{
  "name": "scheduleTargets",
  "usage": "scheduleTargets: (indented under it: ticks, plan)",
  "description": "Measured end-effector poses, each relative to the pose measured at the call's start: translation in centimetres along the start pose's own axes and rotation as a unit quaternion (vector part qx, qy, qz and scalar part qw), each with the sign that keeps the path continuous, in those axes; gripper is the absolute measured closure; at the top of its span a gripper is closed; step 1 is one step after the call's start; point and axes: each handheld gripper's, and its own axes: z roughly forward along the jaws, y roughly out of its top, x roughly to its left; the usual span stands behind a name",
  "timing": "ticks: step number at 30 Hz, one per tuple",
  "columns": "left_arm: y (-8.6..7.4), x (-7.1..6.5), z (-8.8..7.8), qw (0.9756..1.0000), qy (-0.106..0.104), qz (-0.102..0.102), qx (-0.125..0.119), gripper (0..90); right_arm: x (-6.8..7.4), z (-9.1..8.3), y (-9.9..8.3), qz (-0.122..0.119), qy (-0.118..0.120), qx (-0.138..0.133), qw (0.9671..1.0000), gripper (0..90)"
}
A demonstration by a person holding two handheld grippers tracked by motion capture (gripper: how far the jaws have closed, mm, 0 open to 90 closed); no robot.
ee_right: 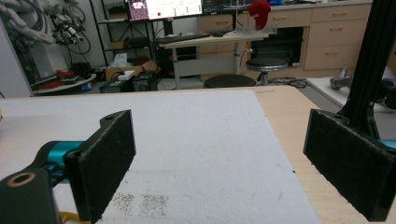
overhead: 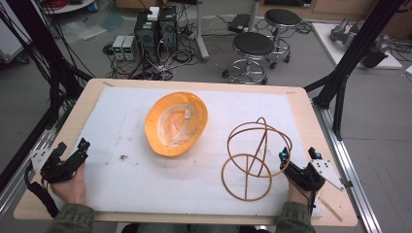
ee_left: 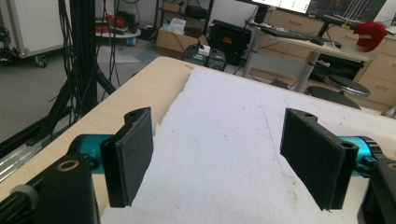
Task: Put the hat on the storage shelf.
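Observation:
An orange hard hat (overhead: 176, 124) lies upside down in the middle of the white foam mat (overhead: 126, 179), its pale lining facing up. To its right stands a thin tan wire-like frame of hoops (overhead: 255, 158), with a flat ring on the mat. My left gripper (overhead: 73, 144) rests at the mat's front left corner, well apart from the hat. Its jaws stand open over bare mat in the left gripper view (ee_left: 229, 158). My right gripper (overhead: 298, 154) sits just right of the hoop frame. It is open too, with nothing between its pads (ee_right: 238, 163).
The wooden table (overhead: 311, 121) shows as a narrow border around the mat. Black frame posts (overhead: 340, 82) rise at the table's right and left sides. Two stools (overhead: 252, 48) and computer boxes (overhead: 155, 29) with cables stand on the floor beyond the far edge.

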Motion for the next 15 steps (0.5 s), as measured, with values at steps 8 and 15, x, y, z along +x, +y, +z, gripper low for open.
scheduleTargets:
  ticks: [8,15]
  plan:
    - [-0.11,0.16,0.16,0.9999,-0.007,-0.004,0.008,26.2,-0.06,-0.01,-0.02,0.004,0.000,0.002,1.0000,8.1]
    - [-0.15,0.16,0.23,0.9999,-0.011,-0.005,0.009,26.3,-0.08,0.05,-0.05,0.003,0.001,0.004,1.0000,8.1]
